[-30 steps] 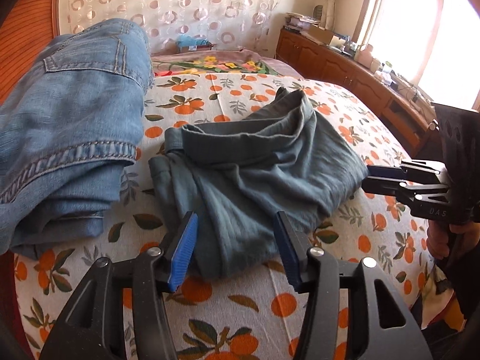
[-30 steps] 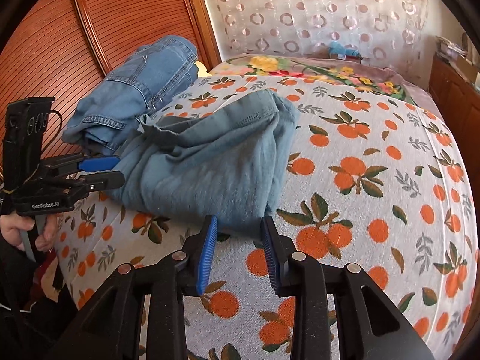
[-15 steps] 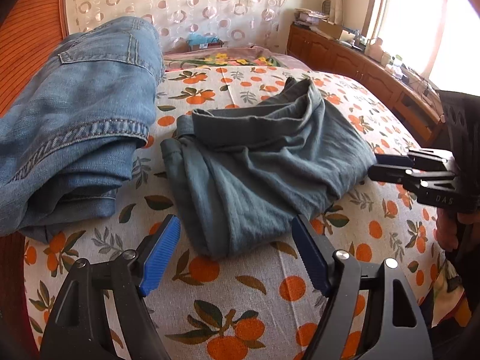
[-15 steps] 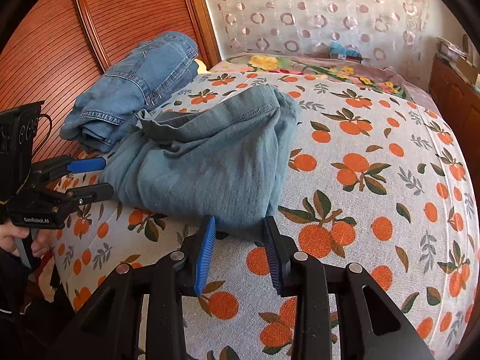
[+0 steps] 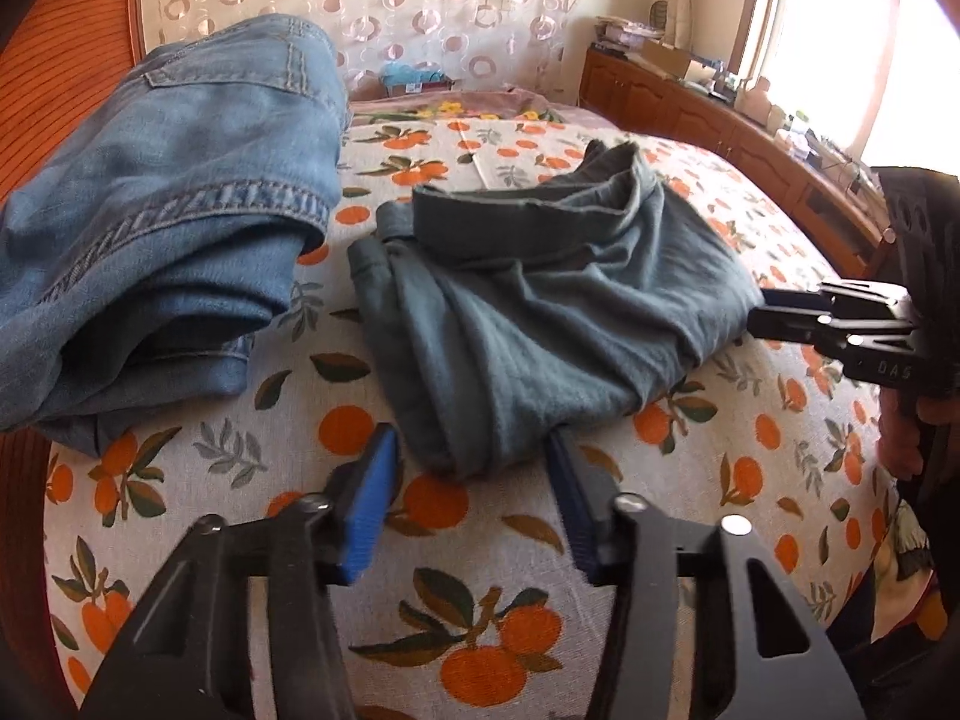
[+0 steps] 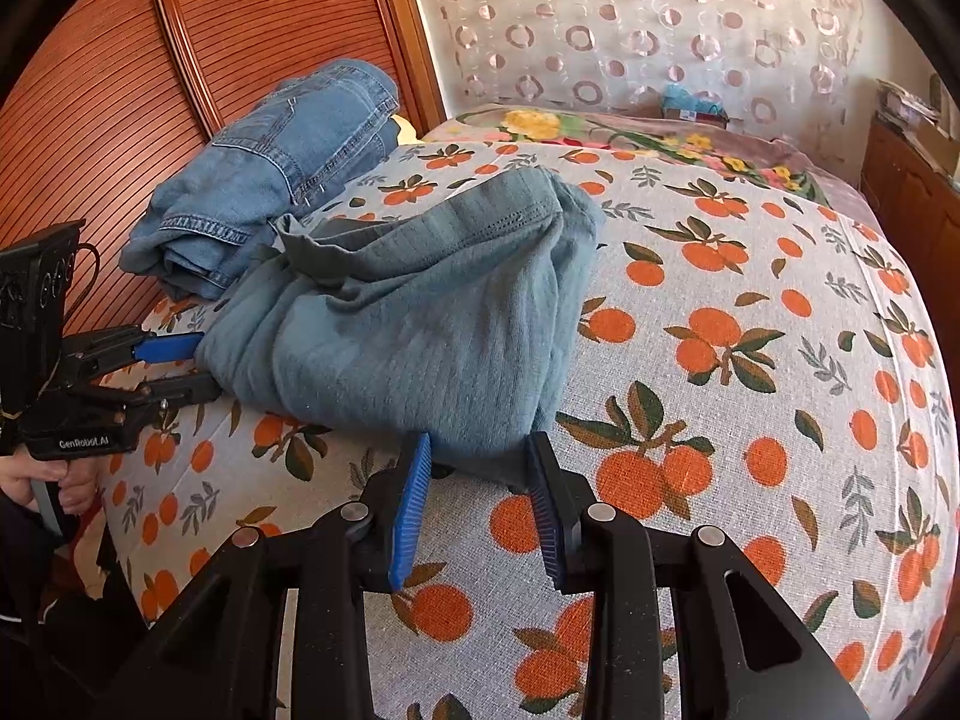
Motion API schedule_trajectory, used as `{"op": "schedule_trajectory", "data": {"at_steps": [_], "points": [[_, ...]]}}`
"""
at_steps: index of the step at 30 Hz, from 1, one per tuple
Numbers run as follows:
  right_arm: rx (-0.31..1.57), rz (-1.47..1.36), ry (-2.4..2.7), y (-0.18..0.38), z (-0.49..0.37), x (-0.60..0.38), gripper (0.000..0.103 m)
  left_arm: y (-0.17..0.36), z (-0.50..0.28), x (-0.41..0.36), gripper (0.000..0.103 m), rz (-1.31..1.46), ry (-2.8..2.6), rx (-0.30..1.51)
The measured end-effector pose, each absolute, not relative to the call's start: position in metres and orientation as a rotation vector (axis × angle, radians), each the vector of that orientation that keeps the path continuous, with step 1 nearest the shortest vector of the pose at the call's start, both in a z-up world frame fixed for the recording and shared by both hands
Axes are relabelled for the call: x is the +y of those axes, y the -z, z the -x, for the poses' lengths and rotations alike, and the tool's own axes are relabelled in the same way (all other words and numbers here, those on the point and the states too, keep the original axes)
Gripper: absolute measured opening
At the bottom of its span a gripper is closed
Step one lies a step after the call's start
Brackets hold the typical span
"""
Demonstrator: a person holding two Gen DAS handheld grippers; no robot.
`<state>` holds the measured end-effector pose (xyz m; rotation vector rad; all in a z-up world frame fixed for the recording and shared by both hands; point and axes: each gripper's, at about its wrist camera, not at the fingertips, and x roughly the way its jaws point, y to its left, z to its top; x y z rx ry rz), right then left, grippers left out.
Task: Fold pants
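The grey pants (image 5: pixel 540 324) lie folded on the bed (image 5: pixel 468 630), just right of the jeans (image 5: pixel 168 228). The left gripper (image 5: pixel 471 501), jaws just closing, stands open around their near corner. The right gripper (image 6: pixel 480 495) stands open at their edge, pads apart.

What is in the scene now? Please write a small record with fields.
surface: bed sheet with orange fruit print
task item: grey-green cloth pants, bunched in a rough fold
other item: blue denim jeans, folded, beside them
left gripper: jaws just closing, astride near pants edge, not pressing
right gripper: open, astride other near edge
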<state>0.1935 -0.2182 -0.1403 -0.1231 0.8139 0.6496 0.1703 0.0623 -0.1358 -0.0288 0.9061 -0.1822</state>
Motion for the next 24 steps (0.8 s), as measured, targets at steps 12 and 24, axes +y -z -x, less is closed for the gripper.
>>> {"op": "schedule_trajectory", "data": {"at_steps": [12, 24], "points": [[0.781, 0.095, -0.653, 0.131, -0.199, -0.239, 0.007, 0.136, -0.17, 0.06, 0.012, 0.011, 0.219, 0.867], [0.77, 0.097, -0.632, 0.121, -0.177, -0.254, 0.005, 0.129, -0.158, 0.063, 0.011, 0.026, 0.24, 0.847]]}}
